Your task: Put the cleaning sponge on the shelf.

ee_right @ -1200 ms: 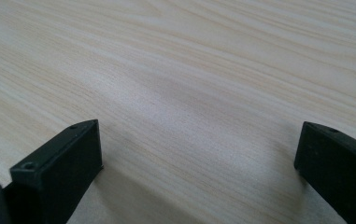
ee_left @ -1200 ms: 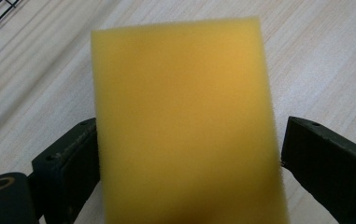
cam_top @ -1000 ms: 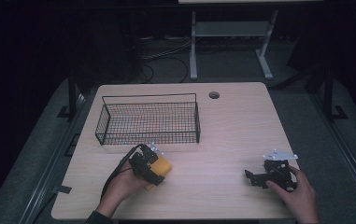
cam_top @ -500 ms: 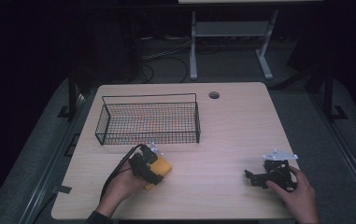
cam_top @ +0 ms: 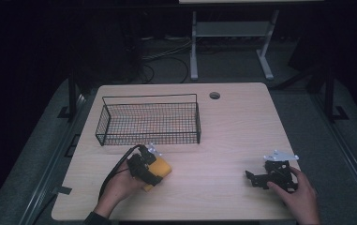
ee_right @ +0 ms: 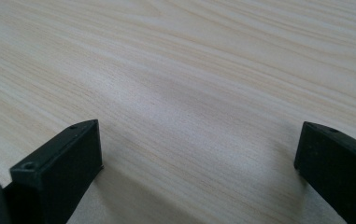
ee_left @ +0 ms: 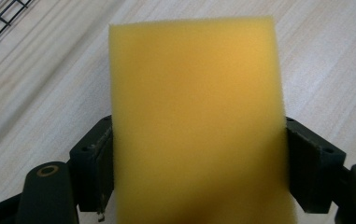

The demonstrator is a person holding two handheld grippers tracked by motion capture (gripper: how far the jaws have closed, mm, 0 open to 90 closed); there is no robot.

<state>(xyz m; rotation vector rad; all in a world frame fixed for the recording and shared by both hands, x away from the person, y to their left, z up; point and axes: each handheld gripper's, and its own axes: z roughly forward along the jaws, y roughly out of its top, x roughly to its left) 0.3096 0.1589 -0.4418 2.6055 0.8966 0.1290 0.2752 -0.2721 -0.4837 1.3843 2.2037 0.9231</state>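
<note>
A yellow sponge (cam_top: 163,166) lies on the wooden table (cam_top: 232,136) just in front of the wire basket. My left gripper (cam_top: 155,171) is around it, and its jaws have just been closing on it. In the left gripper view the sponge (ee_left: 196,107) spans the whole gap, and both pads (ee_left: 103,163) press against its sides. My right gripper (cam_top: 253,179) rests near the table's front right, held by a hand. Its jaws stand wide apart over bare wood (ee_right: 199,140), with nothing between them.
A black wire basket (cam_top: 148,124) stands at the table's left middle, a short way behind the sponge. A round cable hole (cam_top: 214,95) sits near the far edge. A metal stand (cam_top: 227,33) and cables are on the floor beyond.
</note>
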